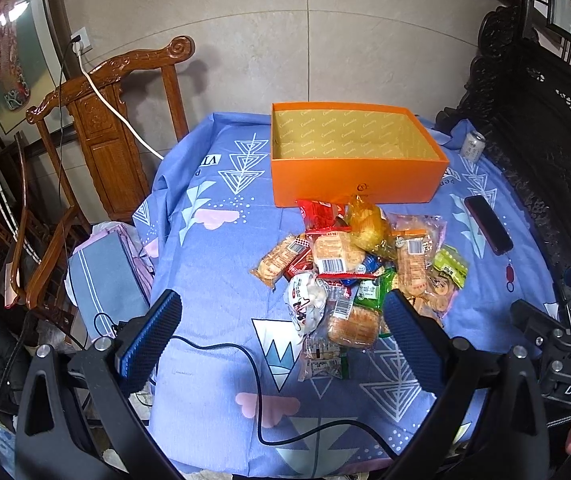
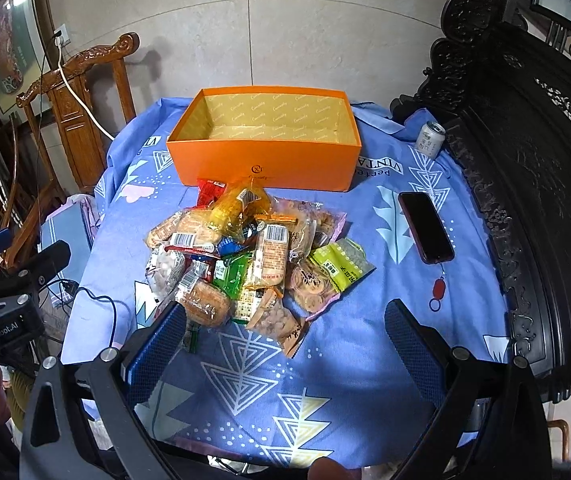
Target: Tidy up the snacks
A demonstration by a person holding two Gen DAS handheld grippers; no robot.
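Note:
A pile of several wrapped snack packets (image 1: 357,268) lies on the blue patterned tablecloth (image 1: 213,264), just in front of an empty orange box (image 1: 357,176) with a yellow lining. The pile (image 2: 253,256) and the box (image 2: 265,164) also show in the right wrist view. My left gripper (image 1: 283,312) is open and empty, hovering above the near side of the pile. My right gripper (image 2: 285,320) is open and empty, also near the pile's front edge. The left gripper's body (image 2: 5,308) shows at the left of the right wrist view.
A dark phone (image 2: 425,226) with a red charm lies right of the pile. A drink can (image 2: 429,140) stands at the back right. A black cable (image 1: 253,376) trails over the cloth. A wooden chair (image 1: 113,120) stands left, dark carved furniture (image 2: 525,160) right.

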